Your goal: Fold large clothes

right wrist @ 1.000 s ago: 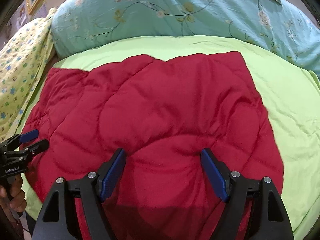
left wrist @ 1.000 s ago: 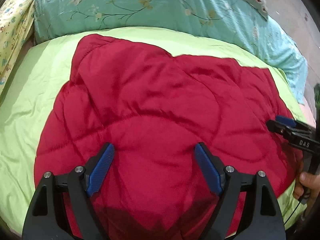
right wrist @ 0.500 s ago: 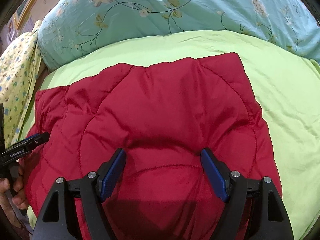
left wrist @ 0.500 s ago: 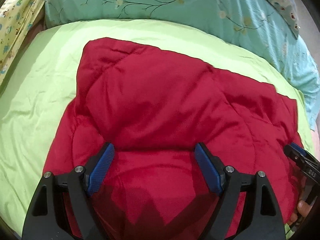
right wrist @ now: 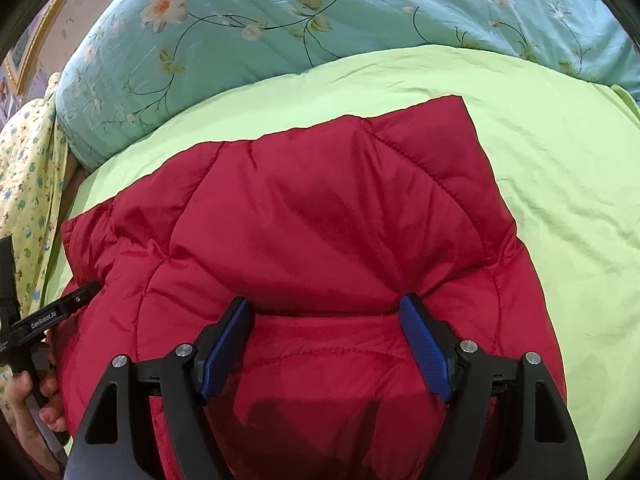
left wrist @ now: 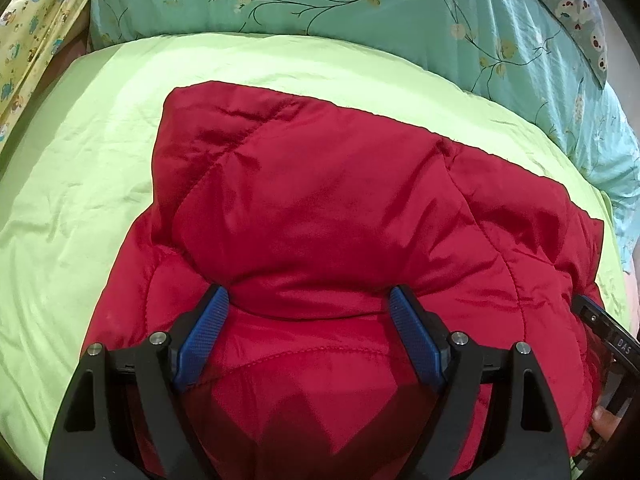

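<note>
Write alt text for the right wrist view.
A red quilted jacket lies on a lime-green sheet, its puffy near part between the wide-set blue pads of the right hand-held gripper. The left hand-held gripper meets the jacket's left edge.

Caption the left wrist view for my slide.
Left gripper open, fingertips pressing a quilted red puffer jacket on a light green bedsheet.

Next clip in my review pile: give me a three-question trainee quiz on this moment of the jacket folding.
1. True or false: the red quilted jacket lies on the light green sheet.
2. Which bedding lies beyond the sheet? A) teal floral quilt B) grey blanket C) striped towel
3. Fill in: the jaws of the left gripper and the right gripper both stand wide, tips pressed into the ____.

Key: 1 true; 2 A; 3 jacket
</note>
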{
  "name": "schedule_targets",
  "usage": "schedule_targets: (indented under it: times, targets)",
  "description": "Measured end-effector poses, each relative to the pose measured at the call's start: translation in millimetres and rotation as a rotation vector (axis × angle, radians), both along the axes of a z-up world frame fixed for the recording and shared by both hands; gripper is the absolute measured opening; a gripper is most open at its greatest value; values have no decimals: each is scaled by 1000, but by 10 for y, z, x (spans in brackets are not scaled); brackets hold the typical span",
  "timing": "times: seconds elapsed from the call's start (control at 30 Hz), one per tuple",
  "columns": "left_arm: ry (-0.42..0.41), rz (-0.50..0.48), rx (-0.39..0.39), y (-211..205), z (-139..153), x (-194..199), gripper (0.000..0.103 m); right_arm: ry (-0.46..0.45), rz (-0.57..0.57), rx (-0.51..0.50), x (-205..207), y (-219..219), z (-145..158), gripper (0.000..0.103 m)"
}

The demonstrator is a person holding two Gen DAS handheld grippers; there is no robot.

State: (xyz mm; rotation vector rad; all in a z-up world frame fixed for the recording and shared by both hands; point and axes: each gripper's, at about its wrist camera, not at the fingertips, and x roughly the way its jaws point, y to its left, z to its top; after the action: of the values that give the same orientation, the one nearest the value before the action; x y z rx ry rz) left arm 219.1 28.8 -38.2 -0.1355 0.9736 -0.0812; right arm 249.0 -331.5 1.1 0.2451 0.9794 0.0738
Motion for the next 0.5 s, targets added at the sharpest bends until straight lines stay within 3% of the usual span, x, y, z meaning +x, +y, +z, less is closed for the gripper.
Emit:
schedule_targets:
  times: [0.23,0.5]
  targets:
    - [-14,-8,-40,60,101,-129,84,0,10,-4,22,-22,-8,78]
    - [-81,-78,-83,77,335,-762,84,1,10,-9,13,-12,-12,78]
